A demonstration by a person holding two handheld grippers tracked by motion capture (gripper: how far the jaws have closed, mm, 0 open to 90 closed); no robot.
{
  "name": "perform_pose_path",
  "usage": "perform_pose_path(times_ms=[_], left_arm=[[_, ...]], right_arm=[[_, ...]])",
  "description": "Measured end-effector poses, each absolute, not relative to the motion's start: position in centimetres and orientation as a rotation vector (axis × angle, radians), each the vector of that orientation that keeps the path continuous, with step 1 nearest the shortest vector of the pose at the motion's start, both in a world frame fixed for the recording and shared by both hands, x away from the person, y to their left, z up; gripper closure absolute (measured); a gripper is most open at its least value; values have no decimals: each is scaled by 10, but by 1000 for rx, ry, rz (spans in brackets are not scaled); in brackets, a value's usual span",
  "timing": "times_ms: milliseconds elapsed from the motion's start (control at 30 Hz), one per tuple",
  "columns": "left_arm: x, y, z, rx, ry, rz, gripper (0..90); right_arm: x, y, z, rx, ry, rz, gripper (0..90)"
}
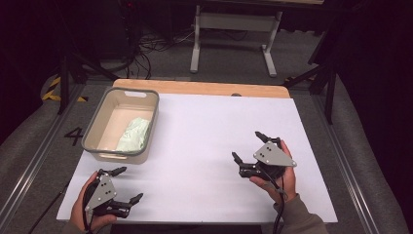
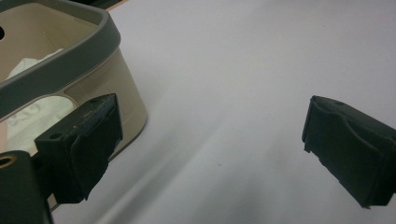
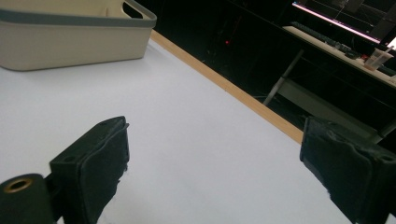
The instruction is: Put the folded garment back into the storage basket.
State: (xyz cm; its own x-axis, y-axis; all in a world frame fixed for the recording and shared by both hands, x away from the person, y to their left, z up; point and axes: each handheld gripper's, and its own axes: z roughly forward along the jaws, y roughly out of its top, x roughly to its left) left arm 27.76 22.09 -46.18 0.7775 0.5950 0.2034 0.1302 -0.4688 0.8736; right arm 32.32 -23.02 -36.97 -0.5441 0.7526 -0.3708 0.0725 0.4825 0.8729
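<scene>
Both grippers are sitting empty with jaws spread apart. Left gripper [image 1: 125, 185] is hovering at the near-left corner of the white worktop [image 1: 209, 131], just beside the near end of the beige bin [image 1: 152, 120]. Right gripper [image 1: 247, 145] is hovering over the right half of the worktop, well apart from the bin. Pale green cloth [image 1: 133, 134] is lying crumpled inside the bin, at its near right side, long axis running roughly near-to-far along the bin. From the left gripper the cloth is lying ahead and slightly up over the grey rim, partly showing through the handle cut-out [image 2: 39, 109]. Left hand is clearly nearer; likely the one to reach in.
</scene>
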Motion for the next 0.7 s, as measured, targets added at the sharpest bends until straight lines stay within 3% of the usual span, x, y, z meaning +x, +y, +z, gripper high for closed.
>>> perform_pose_path(times_ms=[700], left_arm=[[277,221,-462,2011,545,613,57]], right_arm=[[310,-243,-396,672,1987,1067,85]])
